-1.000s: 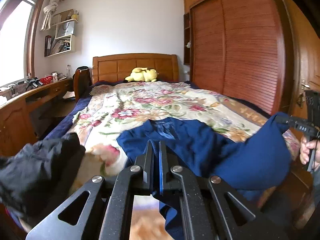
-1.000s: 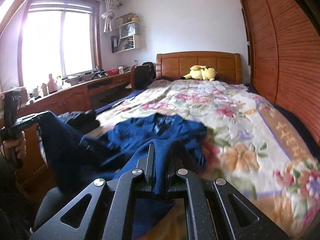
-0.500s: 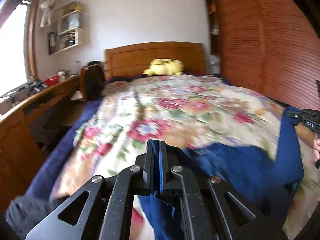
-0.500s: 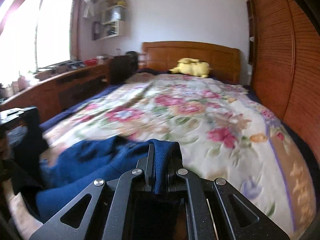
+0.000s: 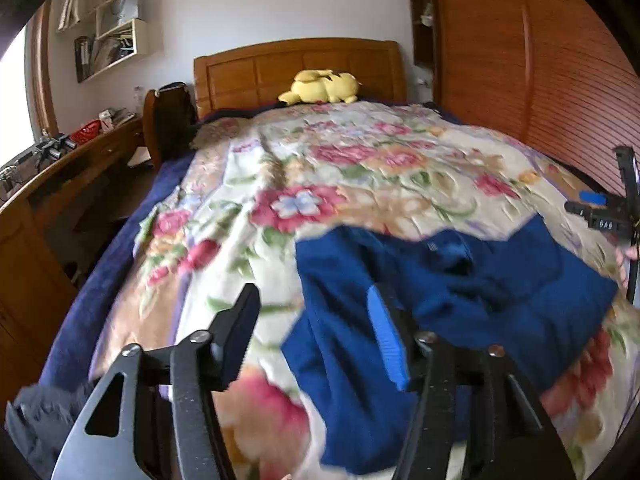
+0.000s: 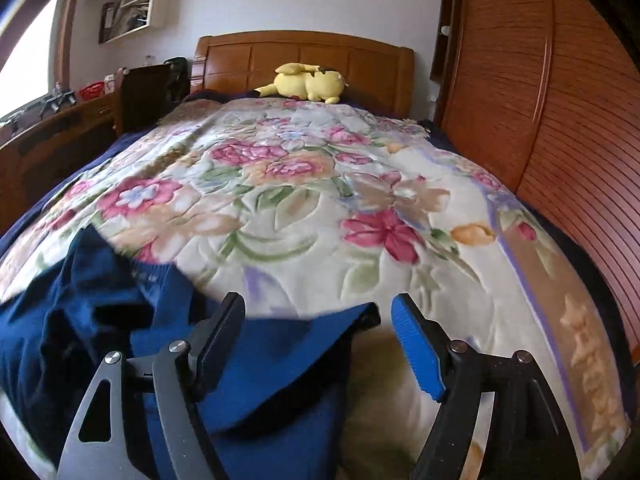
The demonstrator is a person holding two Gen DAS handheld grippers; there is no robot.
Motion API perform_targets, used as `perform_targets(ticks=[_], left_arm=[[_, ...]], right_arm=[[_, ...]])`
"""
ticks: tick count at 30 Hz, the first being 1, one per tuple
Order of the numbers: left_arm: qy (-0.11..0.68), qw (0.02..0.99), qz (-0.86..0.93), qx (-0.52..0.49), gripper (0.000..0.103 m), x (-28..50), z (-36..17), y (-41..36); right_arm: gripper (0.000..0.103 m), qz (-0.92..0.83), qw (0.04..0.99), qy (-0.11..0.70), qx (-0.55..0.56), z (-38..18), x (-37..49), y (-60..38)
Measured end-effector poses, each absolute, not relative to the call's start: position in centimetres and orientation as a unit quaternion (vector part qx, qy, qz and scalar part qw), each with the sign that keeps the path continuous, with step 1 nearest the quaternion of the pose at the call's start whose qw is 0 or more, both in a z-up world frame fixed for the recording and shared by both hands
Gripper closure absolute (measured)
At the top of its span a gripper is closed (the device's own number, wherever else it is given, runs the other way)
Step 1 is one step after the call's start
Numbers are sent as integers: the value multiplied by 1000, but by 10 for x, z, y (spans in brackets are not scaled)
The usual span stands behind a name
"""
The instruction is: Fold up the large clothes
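Note:
A navy blue garment [image 5: 460, 292] lies rumpled on the floral bedspread [image 5: 320, 184] at the near end of the bed. It also shows in the right wrist view [image 6: 100, 304], at the lower left. My left gripper [image 5: 316, 328] is open, and the garment's near edge lies between its jaws and over the right one. My right gripper [image 6: 320, 340] is open just above a corner of the garment, which lies loose between its jaws. The right gripper also shows at the right edge of the left wrist view [image 5: 616, 208].
A yellow plush toy [image 5: 320, 86] lies by the wooden headboard [image 5: 296, 68]. A wooden desk [image 5: 60, 176] and chair [image 5: 168, 120] stand left of the bed. Slatted wardrobe doors [image 5: 540, 80] run along the right. A dark garment [image 5: 40, 420] lies at the lower left.
Both grippers have moved forward over the bed, lowered the blue garment onto the bedspread and opened, letting go of it. The garment now lies on the bed.

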State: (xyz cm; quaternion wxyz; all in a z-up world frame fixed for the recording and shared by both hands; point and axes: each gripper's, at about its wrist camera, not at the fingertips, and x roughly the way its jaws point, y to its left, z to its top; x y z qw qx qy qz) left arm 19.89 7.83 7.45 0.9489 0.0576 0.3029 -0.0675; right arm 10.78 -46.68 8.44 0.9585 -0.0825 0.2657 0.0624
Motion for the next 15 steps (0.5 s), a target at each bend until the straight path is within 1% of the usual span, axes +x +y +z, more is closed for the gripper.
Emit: perform_targets(ticks=[2, 4, 8, 15], left_arm=[[306, 947, -75, 59, 36, 184, 67, 77], [314, 944, -81, 57, 34, 169, 57, 76], [334, 937, -86, 59, 34, 154, 39, 75], [353, 931, -85, 48, 34, 148, 22, 73]], right_arm=[[26, 81, 957, 266, -84, 87, 77, -483], [26, 95, 955, 271, -78, 85, 58, -493], [26, 115, 947, 289, -85, 71, 18, -502], [26, 121, 940, 313, -68, 60, -6, -512]])
